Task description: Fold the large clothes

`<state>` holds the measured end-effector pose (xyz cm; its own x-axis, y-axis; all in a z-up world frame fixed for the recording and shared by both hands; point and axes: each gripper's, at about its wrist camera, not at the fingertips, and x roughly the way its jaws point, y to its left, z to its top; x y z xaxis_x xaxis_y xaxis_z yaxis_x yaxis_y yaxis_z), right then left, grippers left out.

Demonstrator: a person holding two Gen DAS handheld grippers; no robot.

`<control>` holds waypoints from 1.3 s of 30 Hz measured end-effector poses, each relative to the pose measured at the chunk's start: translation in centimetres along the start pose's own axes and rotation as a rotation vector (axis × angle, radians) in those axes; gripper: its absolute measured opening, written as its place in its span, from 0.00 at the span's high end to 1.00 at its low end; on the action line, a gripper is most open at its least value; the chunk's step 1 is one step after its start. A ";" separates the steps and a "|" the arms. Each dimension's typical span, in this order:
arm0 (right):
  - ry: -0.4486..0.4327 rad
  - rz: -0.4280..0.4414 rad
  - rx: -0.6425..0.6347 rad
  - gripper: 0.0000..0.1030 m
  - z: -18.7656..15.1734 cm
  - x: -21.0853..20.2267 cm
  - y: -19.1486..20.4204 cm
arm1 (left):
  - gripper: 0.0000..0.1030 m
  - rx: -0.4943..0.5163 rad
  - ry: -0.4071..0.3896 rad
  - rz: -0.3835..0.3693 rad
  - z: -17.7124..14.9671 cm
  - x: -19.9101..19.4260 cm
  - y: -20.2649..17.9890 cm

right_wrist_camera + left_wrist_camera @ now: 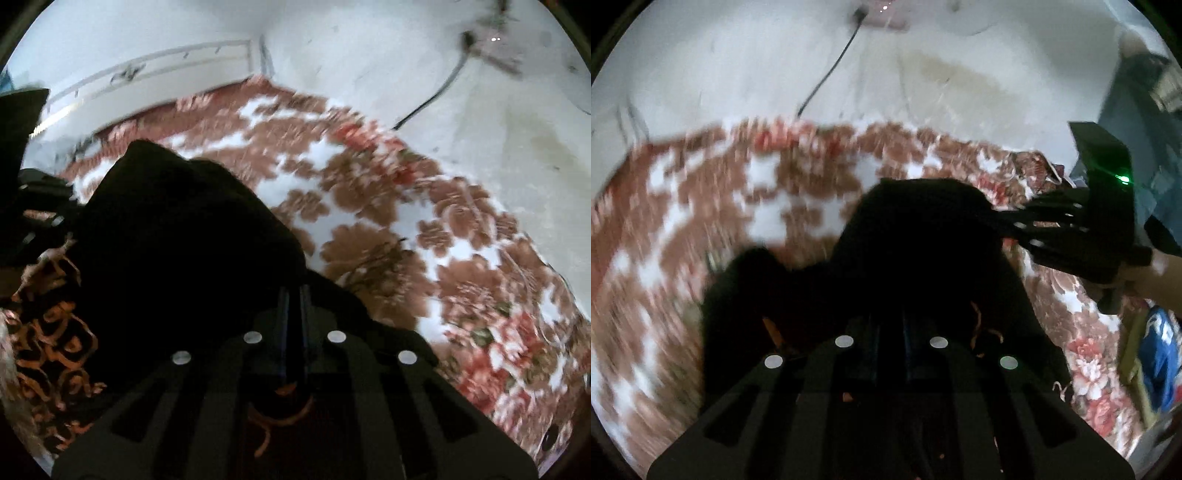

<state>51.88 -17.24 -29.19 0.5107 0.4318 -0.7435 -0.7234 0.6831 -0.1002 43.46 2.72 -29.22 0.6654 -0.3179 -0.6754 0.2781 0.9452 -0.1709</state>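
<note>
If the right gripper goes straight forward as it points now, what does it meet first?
The right gripper would probably meet the black garment that it is already pinching; beyond lies the floral bedspread. Depth is unclear.

2 tongs (890,325) (293,310), 1 black garment (923,240), 1 floral bedsheet (701,206), 1 cable (831,70)

2 close wrist views; shared bedspread (683,229)

A floral bedspread (388,240) lies under a white wall (738,66) with a black cable (831,70).
</note>
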 end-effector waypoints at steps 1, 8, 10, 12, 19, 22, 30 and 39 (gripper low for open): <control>-0.011 -0.003 0.015 0.95 -0.1 -1.2 -0.2 | 0.92 0.033 -0.017 0.007 0.8 -0.7 -0.5; -0.001 0.018 0.088 0.95 -5.9 -8.0 3.2 | 0.92 0.321 -0.028 -0.066 0.8 -4.9 -4.7; 0.054 0.037 0.124 0.95 -9.3 -7.4 5.2 | 0.92 0.361 0.042 -0.110 -2.1 -4.1 -5.9; 0.123 0.058 0.188 0.95 -12.9 -6.1 7.1 | 0.92 0.410 0.113 -0.128 -5.7 -3.0 -7.2; 0.294 0.048 0.285 0.93 -21.3 -2.6 11.6 | 0.91 0.626 0.292 -0.105 -18.6 -0.6 -11.3; 0.394 0.063 0.298 0.68 -23.2 -2.1 12.6 | 0.87 0.656 0.316 -0.054 -20.9 -0.4 -11.4; 0.321 0.089 0.558 0.24 -19.6 -5.3 7.1 | 0.42 0.250 0.269 -0.132 -15.4 -4.3 -4.7; 0.401 0.077 0.714 0.58 -18.3 4.1 4.7 | 0.70 -0.246 0.403 -0.142 -15.7 7.8 5.4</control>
<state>42.10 -23.06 -44.76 0.1685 0.3421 -0.9244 -0.2104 0.9287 0.3053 39.32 6.55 -46.65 0.2983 -0.4370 -0.8485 0.1430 0.8994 -0.4130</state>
